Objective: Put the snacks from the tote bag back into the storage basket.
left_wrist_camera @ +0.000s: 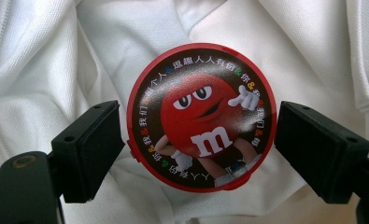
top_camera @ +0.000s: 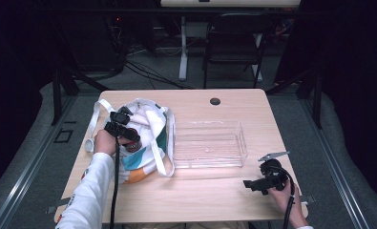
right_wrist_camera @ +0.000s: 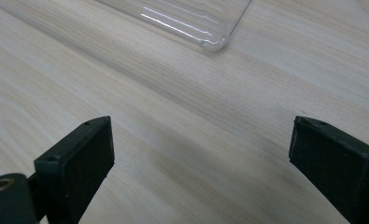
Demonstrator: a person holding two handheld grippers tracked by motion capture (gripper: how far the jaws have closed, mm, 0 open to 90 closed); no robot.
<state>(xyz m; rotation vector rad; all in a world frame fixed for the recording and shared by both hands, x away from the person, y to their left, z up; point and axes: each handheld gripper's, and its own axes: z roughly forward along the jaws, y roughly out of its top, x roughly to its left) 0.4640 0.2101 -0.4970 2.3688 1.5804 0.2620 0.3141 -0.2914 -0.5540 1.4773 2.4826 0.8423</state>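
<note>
Right between the left gripper's (left_wrist_camera: 201, 144) jaws sits a round red tin (left_wrist_camera: 202, 116), its lid facing the camera. The lid has a red rim, a dark ring printed with small white and coloured characters, and a red cartoon candy figure with white gloves and a white "m" on its belly. The jaws stand spread on either side of the tin, close to its rim but not visibly pressing it. The tin lies on the white cloth of a bag (left_wrist_camera: 56, 60). From the high view, the bag (top_camera: 150, 138) lies on the left part of the table (top_camera: 214, 195), white with teal and orange patches. A clear tray (top_camera: 210, 143) lies just beside it. The right gripper (right_wrist_camera: 201, 163) is wide open above bare wood near the tray's corner (right_wrist_camera: 210, 42).
</note>
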